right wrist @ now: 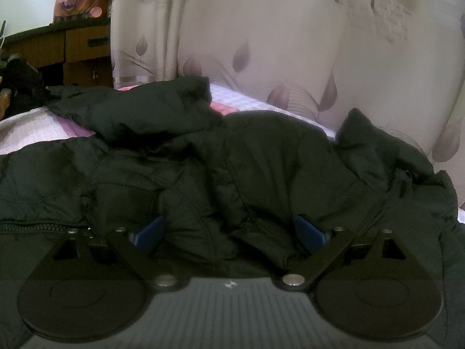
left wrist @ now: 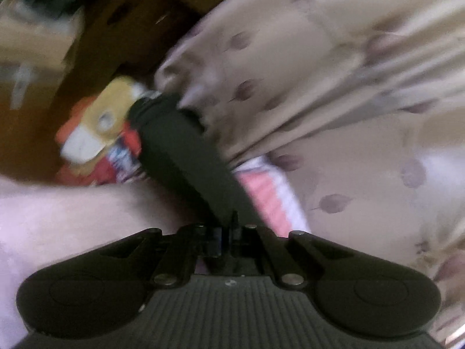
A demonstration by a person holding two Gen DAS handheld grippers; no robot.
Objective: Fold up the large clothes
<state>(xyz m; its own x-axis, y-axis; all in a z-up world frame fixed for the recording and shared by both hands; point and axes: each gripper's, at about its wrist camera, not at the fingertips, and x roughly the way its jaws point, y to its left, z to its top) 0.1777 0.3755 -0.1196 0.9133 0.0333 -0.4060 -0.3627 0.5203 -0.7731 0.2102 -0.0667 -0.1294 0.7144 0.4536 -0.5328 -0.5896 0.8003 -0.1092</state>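
Left wrist view: heavily blurred, so only the larger shapes can be read.
Left gripper (left wrist: 222,226): its two arms are drawn together at the centre, clamped on a long dark strip of the black jacket (left wrist: 180,142) that stretches up and away from the claw.
Jacket strip: pulled taut and slanting, its far end lying against the lower hem of the leaf-print curtain (left wrist: 319,72).
Bedsheet (left wrist: 267,195): a pink and white patch showing just beside the dark strip, under the curtain's fold.
Red and yellow packet (left wrist: 98,133): lying on the other side of the jacket strip from the curtain, too smeared to read.
Right wrist view: sharp and steady.
Right gripper (right wrist: 229,232): arms spread wide apart, blue fingertips (right wrist: 151,232) pressed down into the jacket with a mound of its padding bulging between them; nothing is pinched.
Jacket here: the black jacket (right wrist: 232,157) lies crumpled across the bed, its zip running along the fabric near the claw's base.
Bedsheet here: the pink checked bedsheet (right wrist: 247,99) shows behind the jacket.
Curtain here: the curtain (right wrist: 261,35) hangs directly behind the jacket.
Wooden cabinet (right wrist: 72,49): standing beside the curtain's edge, well back from the jacket.
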